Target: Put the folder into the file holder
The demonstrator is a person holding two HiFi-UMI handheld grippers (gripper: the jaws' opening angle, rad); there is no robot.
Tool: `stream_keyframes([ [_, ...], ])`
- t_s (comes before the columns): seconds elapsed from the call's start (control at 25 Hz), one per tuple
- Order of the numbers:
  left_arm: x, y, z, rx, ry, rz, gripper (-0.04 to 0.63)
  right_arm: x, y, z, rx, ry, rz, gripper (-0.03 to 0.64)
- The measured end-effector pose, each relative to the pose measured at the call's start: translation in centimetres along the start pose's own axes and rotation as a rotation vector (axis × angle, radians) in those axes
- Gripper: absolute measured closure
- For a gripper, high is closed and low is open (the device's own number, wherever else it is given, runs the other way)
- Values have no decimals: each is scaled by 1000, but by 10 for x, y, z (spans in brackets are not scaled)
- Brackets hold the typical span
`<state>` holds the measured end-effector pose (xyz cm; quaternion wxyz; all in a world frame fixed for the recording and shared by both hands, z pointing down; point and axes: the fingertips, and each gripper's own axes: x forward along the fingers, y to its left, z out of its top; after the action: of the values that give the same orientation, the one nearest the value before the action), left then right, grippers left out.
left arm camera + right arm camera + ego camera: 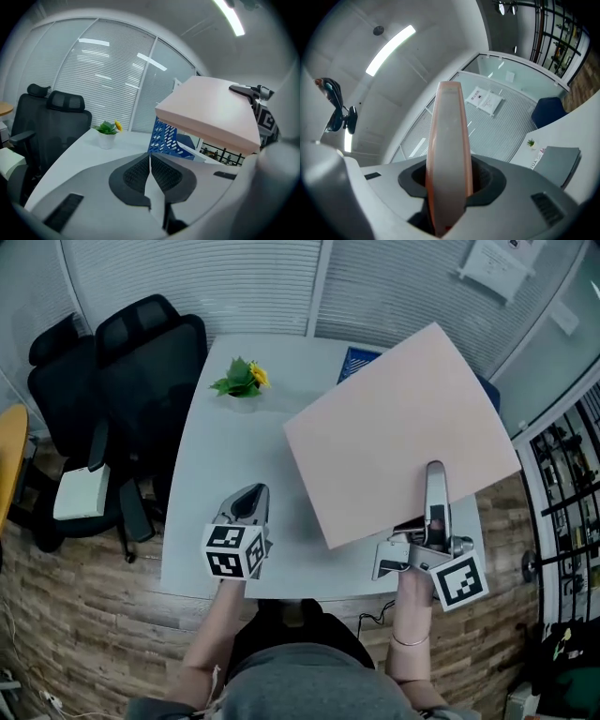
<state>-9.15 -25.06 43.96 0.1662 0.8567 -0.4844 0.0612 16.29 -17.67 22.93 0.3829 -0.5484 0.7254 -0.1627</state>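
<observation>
A large pink folder (403,427) hangs tilted above the right half of the white table (220,456). My right gripper (434,474) is shut on the folder's near edge, and in the right gripper view the folder (449,150) stands edge-on between the pads. The blue perforated file holder (359,359) stands at the table's far side, mostly hidden behind the folder. It shows more fully in the left gripper view (166,138), below the raised folder (211,117). My left gripper (247,498) hovers over the table's near left part, shut and empty.
A small potted plant with a yellow flower (242,381) sits at the far left of the table. Two black office chairs (122,362) stand left of the table. Window blinds run behind it, and a dark metal rack (562,493) is at the right.
</observation>
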Motion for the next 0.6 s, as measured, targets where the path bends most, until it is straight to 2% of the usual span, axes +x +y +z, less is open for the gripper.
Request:
stream_keyframes([
  [0.32, 32, -16, 4, 26, 38, -151, 566, -21, -4, 36, -115, -133, -127, 454],
  [0.6, 53, -32, 1, 34, 66, -232, 566, -26, -7, 59, -200, -191, -188, 454],
])
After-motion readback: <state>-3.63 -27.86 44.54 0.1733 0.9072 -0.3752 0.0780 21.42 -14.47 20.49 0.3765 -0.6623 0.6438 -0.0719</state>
